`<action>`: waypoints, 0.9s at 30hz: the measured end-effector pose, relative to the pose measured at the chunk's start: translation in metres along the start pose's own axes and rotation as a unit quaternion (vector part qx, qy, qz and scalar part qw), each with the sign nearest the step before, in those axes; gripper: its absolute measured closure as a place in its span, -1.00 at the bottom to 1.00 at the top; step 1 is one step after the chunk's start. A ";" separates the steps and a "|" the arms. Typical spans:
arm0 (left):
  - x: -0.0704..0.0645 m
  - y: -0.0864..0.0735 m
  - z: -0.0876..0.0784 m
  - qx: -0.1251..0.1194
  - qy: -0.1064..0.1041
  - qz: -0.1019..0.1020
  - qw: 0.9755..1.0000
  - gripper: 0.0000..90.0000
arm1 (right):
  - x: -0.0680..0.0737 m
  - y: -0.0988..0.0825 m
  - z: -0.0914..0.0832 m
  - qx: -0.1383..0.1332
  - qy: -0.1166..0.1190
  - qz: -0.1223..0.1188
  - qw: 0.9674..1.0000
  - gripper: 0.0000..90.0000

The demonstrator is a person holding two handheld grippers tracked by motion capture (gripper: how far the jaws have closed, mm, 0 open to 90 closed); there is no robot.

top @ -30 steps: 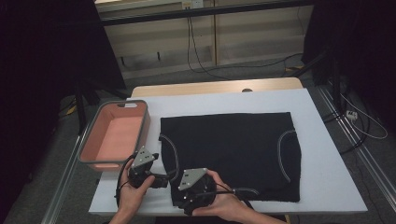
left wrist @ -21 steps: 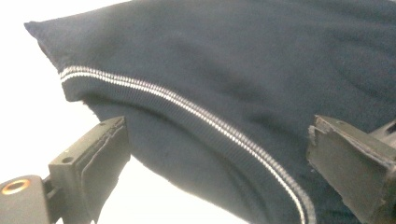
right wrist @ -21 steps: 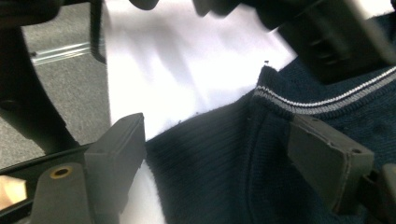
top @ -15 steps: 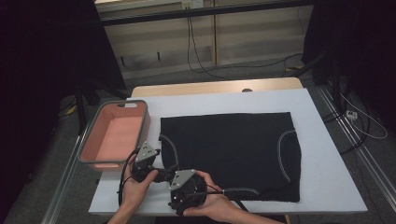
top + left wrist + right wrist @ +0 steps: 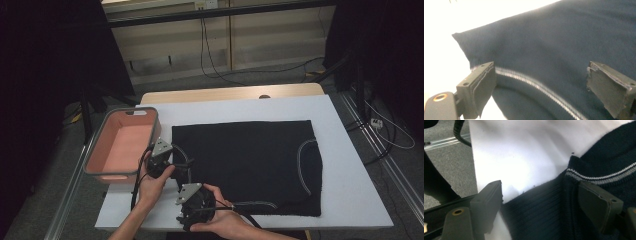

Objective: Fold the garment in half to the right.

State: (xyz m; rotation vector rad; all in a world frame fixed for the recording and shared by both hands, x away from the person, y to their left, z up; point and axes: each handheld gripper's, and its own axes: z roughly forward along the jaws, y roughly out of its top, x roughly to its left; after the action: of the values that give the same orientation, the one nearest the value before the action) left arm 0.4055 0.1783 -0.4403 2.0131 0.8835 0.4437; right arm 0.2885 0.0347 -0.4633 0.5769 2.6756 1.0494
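A: Where is the garment?
B: The dark knitted sweater with pale striped trim [image 5: 245, 165] lies flat on the white table [image 5: 350, 200].
A: How will it handle?
B: I judge it soft and floppy; I take the near-left ribbed edge. The left gripper [image 5: 540, 85] and the right gripper [image 5: 540, 202] both stand released.

A: In the high view the room is dim; only the white table [image 5: 350, 190] is well lit from above, and the black garment [image 5: 245, 160] shows almost no detail.

B: In the left gripper view the table top is burnt out to pure white at the upper left, and the cloth is softly blurred.

A: The right gripper view is sharper, with glare at the top.
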 end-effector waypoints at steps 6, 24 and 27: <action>0.008 0.013 0.010 -0.010 0.018 -0.002 1.000 -0.78 | -0.005 -0.001 -0.001 -0.002 -0.021 0.011 1.000 -0.26; 0.013 0.025 0.027 0.020 0.028 -0.012 0.999 -0.82 | -0.031 -0.005 -0.013 0.011 -0.029 0.047 0.998 0.64; 0.020 0.028 0.035 0.020 0.032 -0.024 0.999 -0.86 | -0.036 -0.007 -0.014 0.006 -0.013 0.052 0.999 0.70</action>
State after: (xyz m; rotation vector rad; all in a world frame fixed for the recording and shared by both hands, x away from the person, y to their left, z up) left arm 0.4514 0.1621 -0.4367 2.0188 0.9858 0.4680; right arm 0.3141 0.0063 -0.4564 0.7334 2.6572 1.0440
